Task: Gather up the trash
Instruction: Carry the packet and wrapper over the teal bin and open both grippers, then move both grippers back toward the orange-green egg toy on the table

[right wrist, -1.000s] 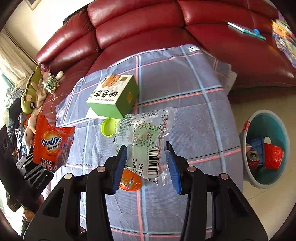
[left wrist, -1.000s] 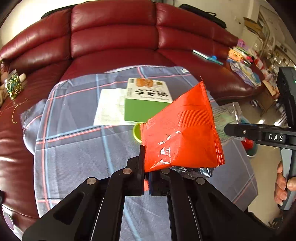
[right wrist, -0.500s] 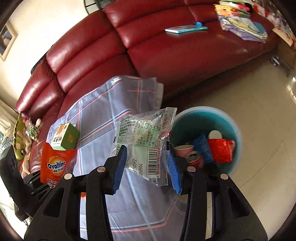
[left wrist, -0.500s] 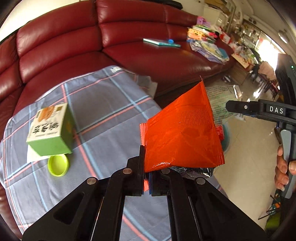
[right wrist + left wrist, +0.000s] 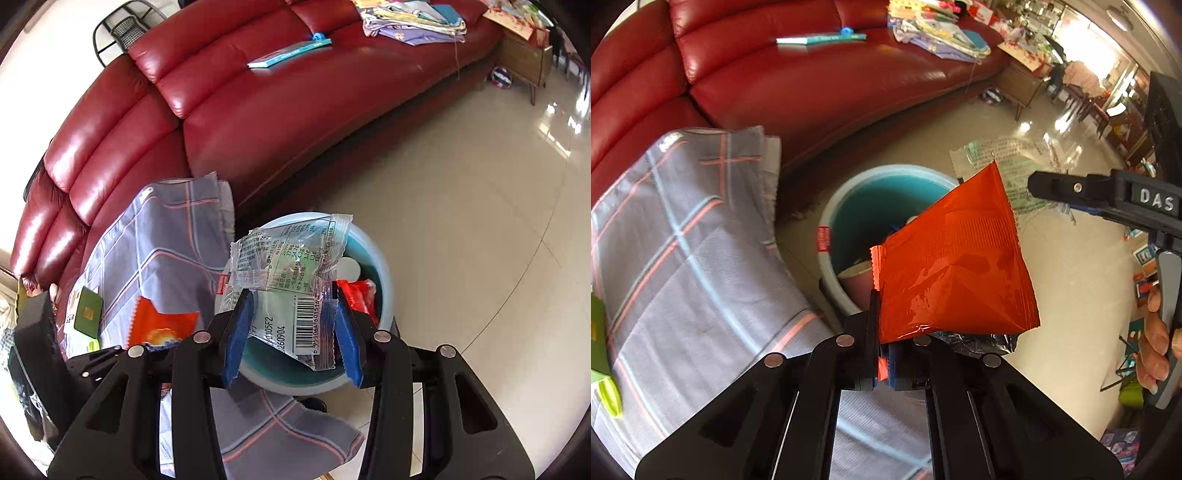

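Left gripper (image 5: 882, 354) is pinching the crinkly orange foil snack packet (image 5: 955, 273) by its bottom seam, over the round teal plastic bin (image 5: 833, 210); right gripper (image 5: 291, 332) is clamping a clear printed plastic wrapper (image 5: 291, 273) above it; both are looking light, limp and slippery, safest gripped at an edge seam.

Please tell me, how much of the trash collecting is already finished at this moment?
Done: the bin already holds a can, a cup and a red wrapper. In hand: the left gripper pinches an orange packet, the right gripper a clear wrapper, both above the bin, unreleased. Left: a green box on the cloth.
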Available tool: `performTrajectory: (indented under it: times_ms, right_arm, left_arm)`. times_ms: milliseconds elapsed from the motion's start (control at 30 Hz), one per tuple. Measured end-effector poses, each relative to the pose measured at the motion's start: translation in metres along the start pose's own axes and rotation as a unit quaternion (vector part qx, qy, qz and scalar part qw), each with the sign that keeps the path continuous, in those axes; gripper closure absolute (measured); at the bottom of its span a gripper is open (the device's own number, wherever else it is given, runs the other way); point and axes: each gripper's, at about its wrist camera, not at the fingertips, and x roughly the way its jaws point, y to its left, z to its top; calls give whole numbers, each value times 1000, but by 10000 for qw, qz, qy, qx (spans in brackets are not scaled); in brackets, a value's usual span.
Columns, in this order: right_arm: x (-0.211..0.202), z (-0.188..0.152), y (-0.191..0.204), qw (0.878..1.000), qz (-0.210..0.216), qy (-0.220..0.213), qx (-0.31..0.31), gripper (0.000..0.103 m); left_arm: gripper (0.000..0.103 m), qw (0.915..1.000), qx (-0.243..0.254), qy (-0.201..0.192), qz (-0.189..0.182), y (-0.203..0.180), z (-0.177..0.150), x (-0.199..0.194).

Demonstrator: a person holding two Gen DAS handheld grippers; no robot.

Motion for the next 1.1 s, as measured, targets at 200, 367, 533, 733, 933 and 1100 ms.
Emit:
performTrajectory:
  times_ms: [200,367,533,733,933,1100]
  right_arm:
    - [17,10,-15,9999,-51,85,57,61]
    - [32,15,-20,9998,-49,185,93,61]
    - [47,16,-20,9994,-39,324,75,61]
    - [59,14,-12,9991,-30,433,-3,61]
    - [74,14,8,9980,77,615,-125,28]
    - [78,9,14,9972,68,735,-82,25]
  left_arm:
    - [98,9993,-44,374,-23,-9,18,50]
    - [44,9984,-8,557,122,-13,25,79]
    - [29,9987,33,459,202,-11,22,82]
    - [18,9990,-206,362,145,2,18,70]
    - [10,9988,-459,155,43,14,9,46]
    - [9,9983,-571,74,0,19,2,31]
